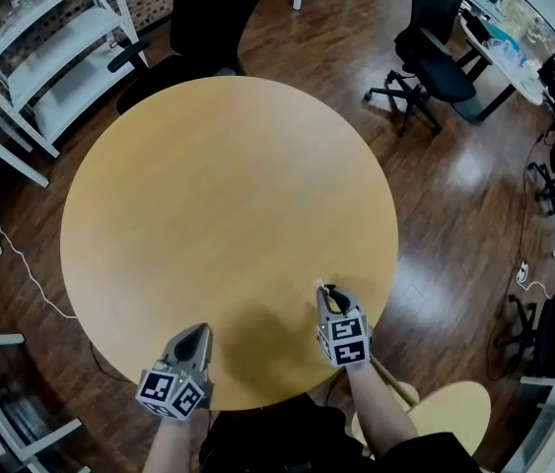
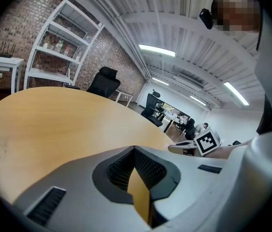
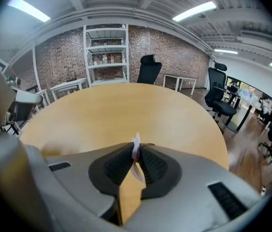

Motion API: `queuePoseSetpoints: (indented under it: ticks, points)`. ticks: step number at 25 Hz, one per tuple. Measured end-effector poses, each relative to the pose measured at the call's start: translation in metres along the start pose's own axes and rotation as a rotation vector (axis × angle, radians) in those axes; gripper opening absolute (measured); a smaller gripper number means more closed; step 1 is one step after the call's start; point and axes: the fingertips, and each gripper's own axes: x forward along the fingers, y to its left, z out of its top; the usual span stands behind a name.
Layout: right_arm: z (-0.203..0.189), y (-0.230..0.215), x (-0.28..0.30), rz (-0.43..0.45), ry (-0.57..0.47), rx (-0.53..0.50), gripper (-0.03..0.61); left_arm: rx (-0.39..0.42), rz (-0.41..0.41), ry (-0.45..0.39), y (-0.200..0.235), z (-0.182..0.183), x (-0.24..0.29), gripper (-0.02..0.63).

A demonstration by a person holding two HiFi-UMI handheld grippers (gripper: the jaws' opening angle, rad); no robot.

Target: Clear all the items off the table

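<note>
The round wooden table (image 1: 228, 185) carries nothing on its top. My right gripper (image 1: 324, 290) hovers over the table's near right edge, shut on a small thin white scrap (image 1: 318, 284). In the right gripper view the scrap (image 3: 136, 143) sticks up between the closed pads, white with a pinkish part, and the right gripper (image 3: 136, 152) pinches it at the tip. My left gripper (image 1: 199, 332) hangs at the near edge, left of the right one. Its jaws meet at the tip with nothing between them, as the left gripper view shows (image 2: 135, 150).
A black office chair (image 1: 198, 28) stands behind the table and another (image 1: 430, 42) at the back right. White shelving (image 1: 50, 47) lines the left wall. A small round wooden stool (image 1: 454, 409) sits by my right side. A cable (image 1: 31, 274) runs on the floor.
</note>
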Motion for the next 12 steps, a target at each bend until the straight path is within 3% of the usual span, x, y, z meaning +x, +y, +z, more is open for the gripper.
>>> queuePoseSetpoints:
  ticks: [6,12]
  points:
    - [0.041,0.015,-0.033,-0.022,-0.117,0.055,0.038,0.032,-0.022,-0.079,0.007,0.031,-0.028,-0.009]
    - [0.04,0.01,-0.095,-0.137,-0.206,0.128,0.038,0.076,-0.135,-0.131,-0.01,0.052,-0.035,-0.009]
